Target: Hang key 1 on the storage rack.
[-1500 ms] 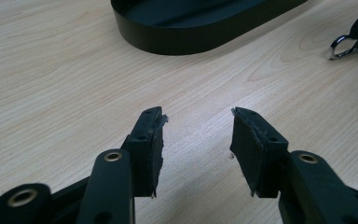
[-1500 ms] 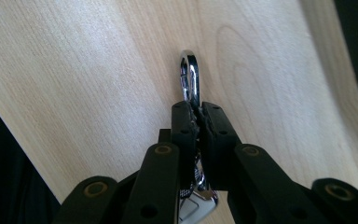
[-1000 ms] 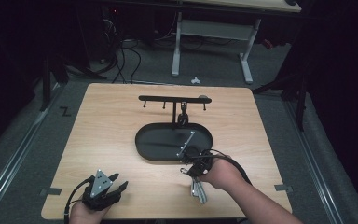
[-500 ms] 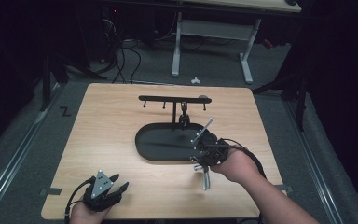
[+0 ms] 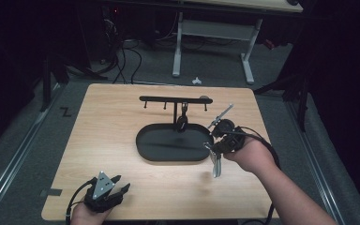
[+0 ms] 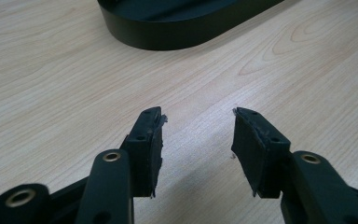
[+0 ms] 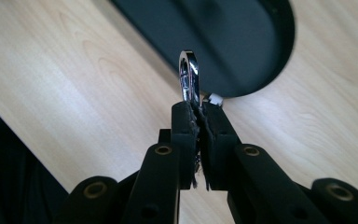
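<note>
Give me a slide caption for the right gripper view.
Right gripper fingers clamp a shiny metal utensil above the black oval tray.

From my left gripper (image 5: 107, 196) bare table (image 5: 108, 126) runs toward twelve o'clock, while the black tray (image 5: 171, 143) and hook rack (image 5: 175, 99) block at one o'clock.

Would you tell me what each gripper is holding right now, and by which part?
The right gripper pinches a shiny metal utensil by its handle end, lifted off the table. The left gripper holds nothing.

Rack (image 5: 176, 99) behind tray (image 5: 145, 145), both mid-table (image 5: 103, 117).
</note>
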A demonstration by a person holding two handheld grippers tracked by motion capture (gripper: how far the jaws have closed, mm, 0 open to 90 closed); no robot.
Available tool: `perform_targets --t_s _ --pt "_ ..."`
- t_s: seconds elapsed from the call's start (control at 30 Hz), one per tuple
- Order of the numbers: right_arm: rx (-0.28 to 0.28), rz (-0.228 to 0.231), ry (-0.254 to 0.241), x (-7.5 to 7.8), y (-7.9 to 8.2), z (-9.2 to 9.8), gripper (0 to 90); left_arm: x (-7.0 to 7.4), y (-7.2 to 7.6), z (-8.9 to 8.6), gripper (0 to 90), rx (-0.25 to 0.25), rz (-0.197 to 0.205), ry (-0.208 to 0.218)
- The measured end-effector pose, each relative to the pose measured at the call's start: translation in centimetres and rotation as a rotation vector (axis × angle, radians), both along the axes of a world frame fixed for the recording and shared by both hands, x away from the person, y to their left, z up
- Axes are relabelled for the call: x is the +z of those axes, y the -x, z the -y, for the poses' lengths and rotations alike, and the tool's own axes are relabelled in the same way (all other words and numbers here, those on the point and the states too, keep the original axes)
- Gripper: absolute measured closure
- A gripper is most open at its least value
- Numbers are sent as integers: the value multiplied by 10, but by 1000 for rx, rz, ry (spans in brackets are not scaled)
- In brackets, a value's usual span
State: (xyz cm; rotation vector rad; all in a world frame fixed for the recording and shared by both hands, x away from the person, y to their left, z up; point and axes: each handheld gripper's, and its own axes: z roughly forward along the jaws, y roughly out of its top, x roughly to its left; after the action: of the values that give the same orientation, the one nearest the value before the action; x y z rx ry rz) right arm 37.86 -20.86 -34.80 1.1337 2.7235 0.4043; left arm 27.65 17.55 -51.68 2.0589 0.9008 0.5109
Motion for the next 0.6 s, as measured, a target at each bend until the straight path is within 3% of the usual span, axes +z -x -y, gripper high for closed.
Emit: perform_targets --t_s 0.27,0.6 --pt "-36 28 -3 19 -11 12 847 0 0 -1 529 -2 -5 -1" --pt "-64 36 -3 28 -17 16 847 -1 0 -1 529 -4 -8 1"
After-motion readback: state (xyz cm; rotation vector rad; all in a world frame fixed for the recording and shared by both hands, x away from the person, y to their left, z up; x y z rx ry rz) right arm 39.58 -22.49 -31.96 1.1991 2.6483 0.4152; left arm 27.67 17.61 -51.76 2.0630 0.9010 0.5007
